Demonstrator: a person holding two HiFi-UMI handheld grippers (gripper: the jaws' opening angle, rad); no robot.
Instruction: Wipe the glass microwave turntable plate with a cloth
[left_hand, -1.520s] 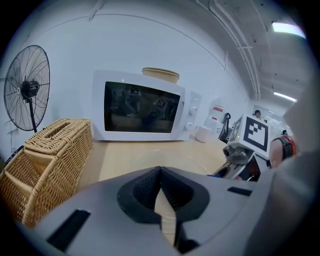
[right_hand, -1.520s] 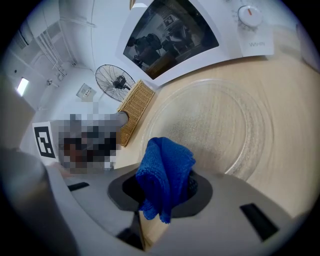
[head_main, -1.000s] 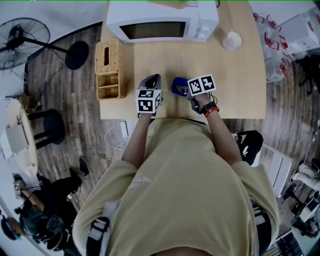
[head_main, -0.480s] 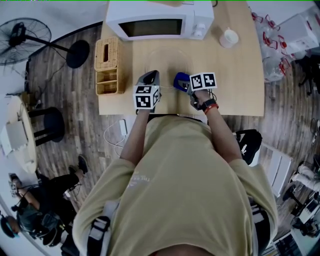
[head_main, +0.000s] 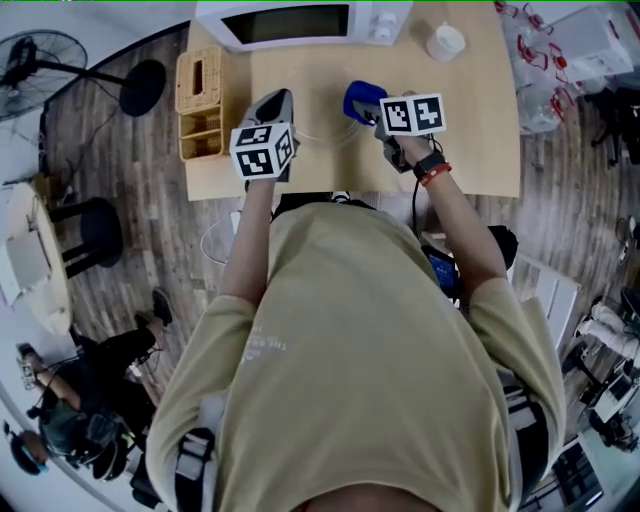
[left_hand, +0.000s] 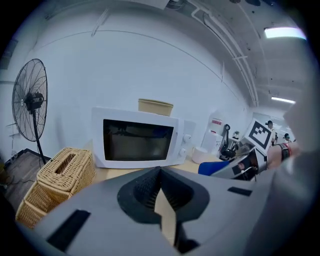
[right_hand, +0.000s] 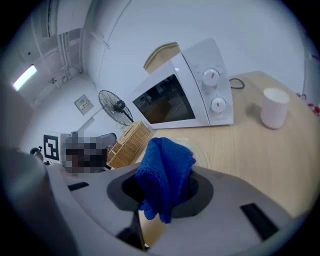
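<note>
The glass turntable plate (head_main: 322, 128) lies flat on the wooden table (head_main: 470, 140) in front of the microwave; it is faint in the head view. In the right gripper view the plate (right_hand: 201, 150) shows just past the jaws. My right gripper (head_main: 366, 104) is shut on a folded blue cloth (right_hand: 165, 172), held above the plate's right side. My left gripper (head_main: 272, 108) hovers by the plate's left edge, jaws shut with nothing seen between them (left_hand: 159, 175). From the left gripper view the blue cloth (left_hand: 215, 167) is seen at the right.
A white microwave (head_main: 300, 22) stands at the table's back edge. A wicker tissue box (head_main: 200, 85) with a tray sits at the left. A white cup (head_main: 445, 42) stands at the back right. A fan (head_main: 40, 65) stands on the floor at the left.
Both grippers have lifted and spread a little apart above the table. The blue cloth stays in the right gripper. The head view has shifted so the table sits higher in frame.
</note>
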